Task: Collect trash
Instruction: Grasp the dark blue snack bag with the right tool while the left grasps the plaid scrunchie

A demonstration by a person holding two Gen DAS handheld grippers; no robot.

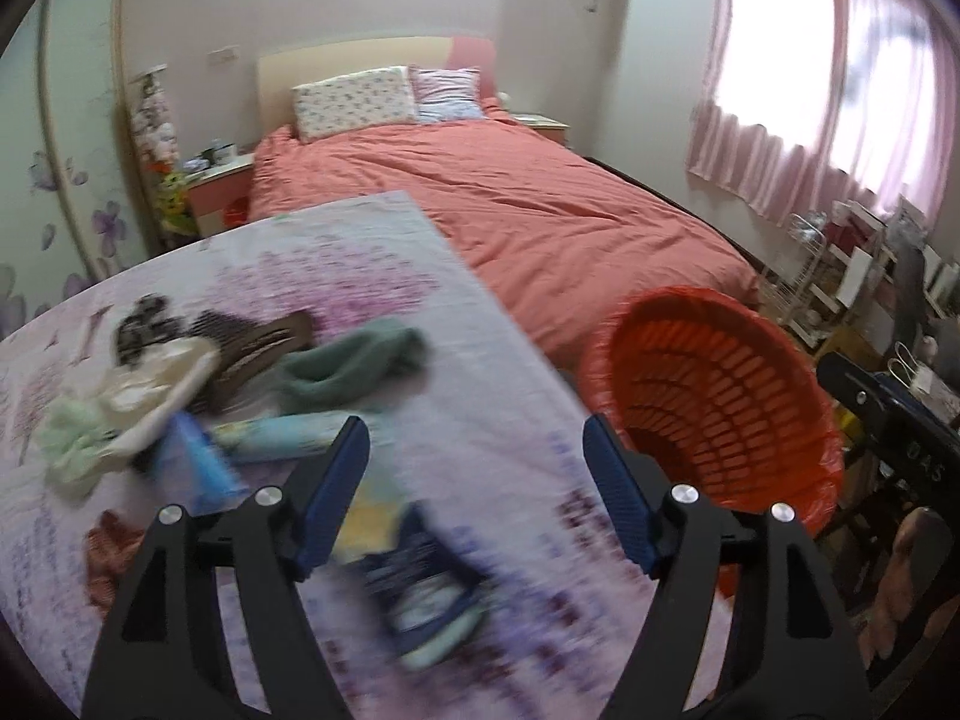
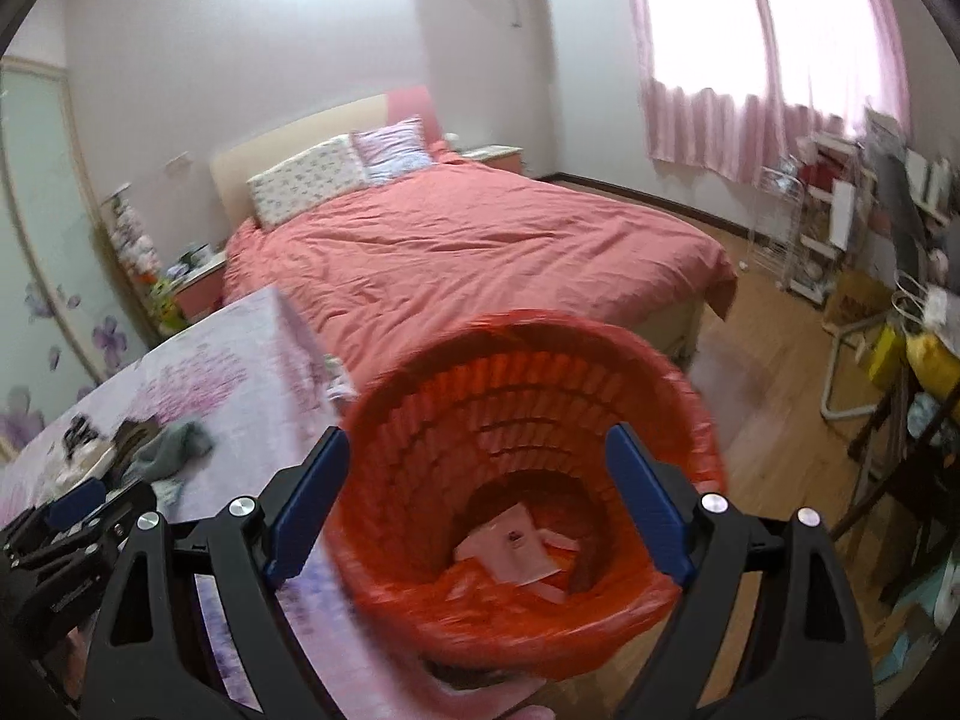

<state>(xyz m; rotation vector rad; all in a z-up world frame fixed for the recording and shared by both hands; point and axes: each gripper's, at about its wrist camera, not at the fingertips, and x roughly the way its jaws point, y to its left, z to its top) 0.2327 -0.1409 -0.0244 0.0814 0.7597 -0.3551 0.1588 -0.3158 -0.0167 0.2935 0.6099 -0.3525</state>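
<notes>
An orange trash basket (image 1: 720,396) lined with an orange bag stands right of a table with a flowered cloth (image 1: 372,276). On the table lie a dark blue wrapper (image 1: 420,588), a light blue packet (image 1: 270,438), a green cloth (image 1: 348,366) and crumpled pieces (image 1: 138,384). My left gripper (image 1: 477,492) is open and empty above the table's near part. My right gripper (image 2: 477,504) is open and empty above the basket (image 2: 534,480), which holds pink-white paper (image 2: 516,552). The left gripper also shows in the right wrist view (image 2: 78,510).
A bed with a salmon cover (image 1: 528,204) lies behind the table. A wire rack (image 2: 798,228) and a cluttered desk (image 2: 918,348) stand at the right under a pink-curtained window. Wooden floor (image 2: 774,372) lies right of the basket.
</notes>
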